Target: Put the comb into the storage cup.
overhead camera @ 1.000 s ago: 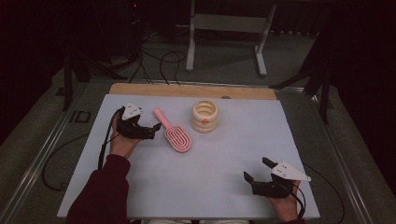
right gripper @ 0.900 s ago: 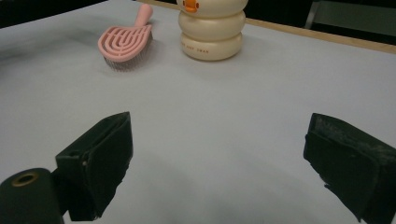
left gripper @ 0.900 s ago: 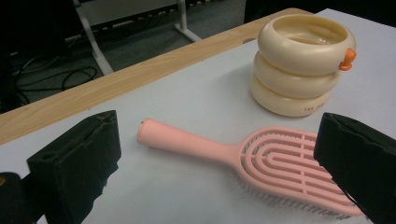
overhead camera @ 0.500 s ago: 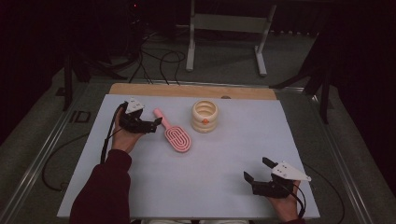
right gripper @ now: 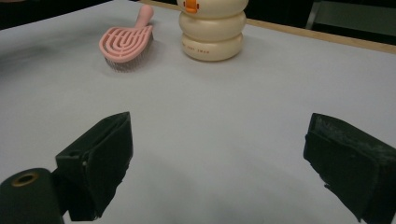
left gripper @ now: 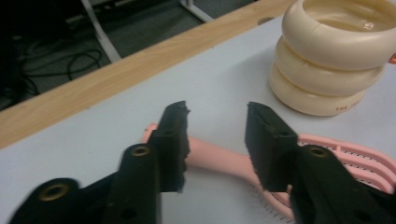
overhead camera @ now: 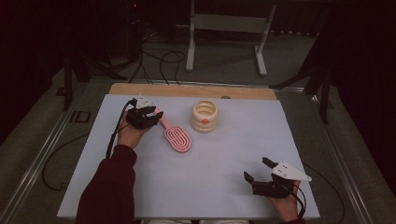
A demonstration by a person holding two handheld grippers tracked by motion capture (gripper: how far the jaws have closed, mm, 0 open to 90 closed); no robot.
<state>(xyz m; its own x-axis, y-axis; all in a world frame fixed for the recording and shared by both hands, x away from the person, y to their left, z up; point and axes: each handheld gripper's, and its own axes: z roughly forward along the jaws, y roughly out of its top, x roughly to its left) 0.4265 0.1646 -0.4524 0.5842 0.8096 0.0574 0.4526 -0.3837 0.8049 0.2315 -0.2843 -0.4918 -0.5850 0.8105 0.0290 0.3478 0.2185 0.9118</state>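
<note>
left gripper [left gripper: 217, 140] closing around brush handle [left gripper: 215, 161]

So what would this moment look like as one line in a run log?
left gripper: jaws just closing around pink brush handle, gap showing | right gripper: open, nothing held | cream container: beside brush

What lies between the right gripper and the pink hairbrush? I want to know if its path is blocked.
Nothing: in the right gripper view, bare white tabletop runs from the right gripper to the pink hairbrush; the cream ringed container stands beside it.
</note>
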